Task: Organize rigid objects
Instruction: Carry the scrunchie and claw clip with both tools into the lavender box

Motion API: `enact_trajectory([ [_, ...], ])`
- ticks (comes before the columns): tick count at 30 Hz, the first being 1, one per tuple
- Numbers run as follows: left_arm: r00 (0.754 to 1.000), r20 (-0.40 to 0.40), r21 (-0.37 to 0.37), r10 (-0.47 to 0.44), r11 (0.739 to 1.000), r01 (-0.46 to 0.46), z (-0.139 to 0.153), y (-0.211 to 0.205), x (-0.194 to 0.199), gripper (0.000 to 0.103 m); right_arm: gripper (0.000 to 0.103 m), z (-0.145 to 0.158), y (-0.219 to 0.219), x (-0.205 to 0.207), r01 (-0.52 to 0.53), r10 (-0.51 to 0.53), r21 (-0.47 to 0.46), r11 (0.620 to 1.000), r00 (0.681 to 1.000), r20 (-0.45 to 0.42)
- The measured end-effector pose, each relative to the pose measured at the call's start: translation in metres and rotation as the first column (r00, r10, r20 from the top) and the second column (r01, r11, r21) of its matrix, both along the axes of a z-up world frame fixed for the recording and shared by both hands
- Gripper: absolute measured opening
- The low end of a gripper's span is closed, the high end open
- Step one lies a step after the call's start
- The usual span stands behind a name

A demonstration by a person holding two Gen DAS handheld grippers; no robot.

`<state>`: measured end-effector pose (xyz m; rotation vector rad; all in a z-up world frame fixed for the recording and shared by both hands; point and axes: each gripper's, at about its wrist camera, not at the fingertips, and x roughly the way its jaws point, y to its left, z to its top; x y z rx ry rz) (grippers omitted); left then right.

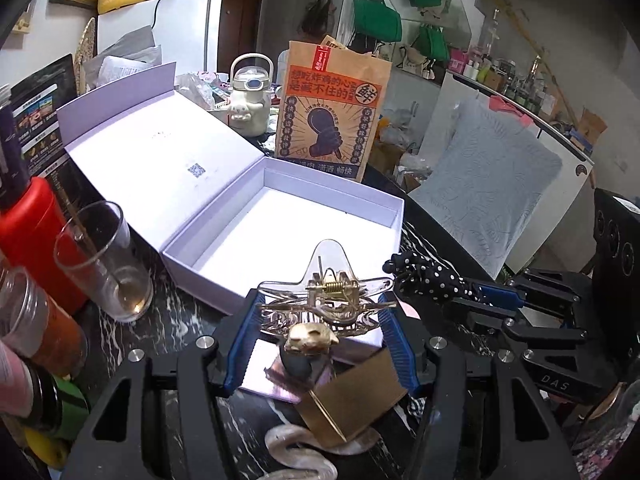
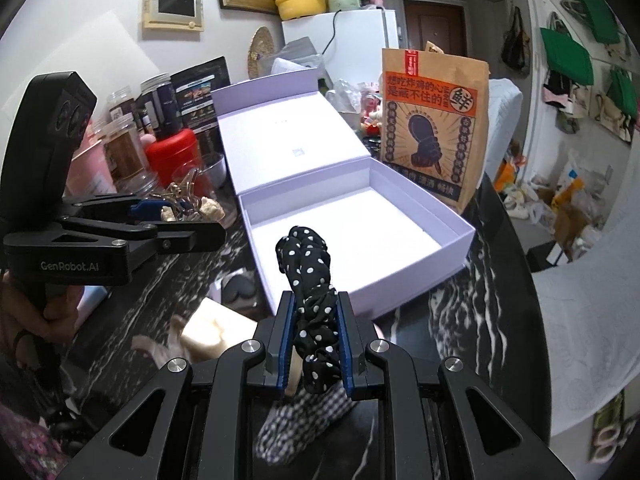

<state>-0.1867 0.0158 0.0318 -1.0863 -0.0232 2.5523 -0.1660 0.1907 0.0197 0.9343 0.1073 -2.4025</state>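
Evidently both items are being carried toward the open lavender box (image 1: 384, 204), whose hinged lid (image 1: 160, 152) is laid flat behind it so that the white floor of the tray is left free to receive things. The left tongs (image 1: 320, 312) are clenched on a clear star-shaped hair claw (image 1: 332, 280); its ends are pinched between the blue pads, probably so that the spring on top is kept out of the way and upright. The claw is held just above the near wall of the box, not yet over the tray. The right tongs (image 2: 316, 320) are fully clamped on a black polka-dot scrunchie (image 2: 308, 276), gripped low so that most of the fabric stands free ahead of the pads; it is held at the near edge of the box as well. A gold block (image 1: 352, 392) and a small gold figure (image 1: 312, 338) are left lying on the dark marbled desk (image 1: 180, 320) beneath the left tongs. A drinking glass (image 1: 100, 256) and a printed paper bag (image 1: 332, 112) are kept outside the box.
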Motion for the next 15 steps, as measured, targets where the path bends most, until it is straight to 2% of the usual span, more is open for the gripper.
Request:
enact_trajectory([
  [15, 0.999, 0.006, -0.03, -0.033, 0.999, 0.033, 0.003, 0.014, -0.064, 0.058, 0.019, 0.008, -0.007, -0.072, 0.001, -0.001, 0.029, 1.0, 1.0, -0.006],
])
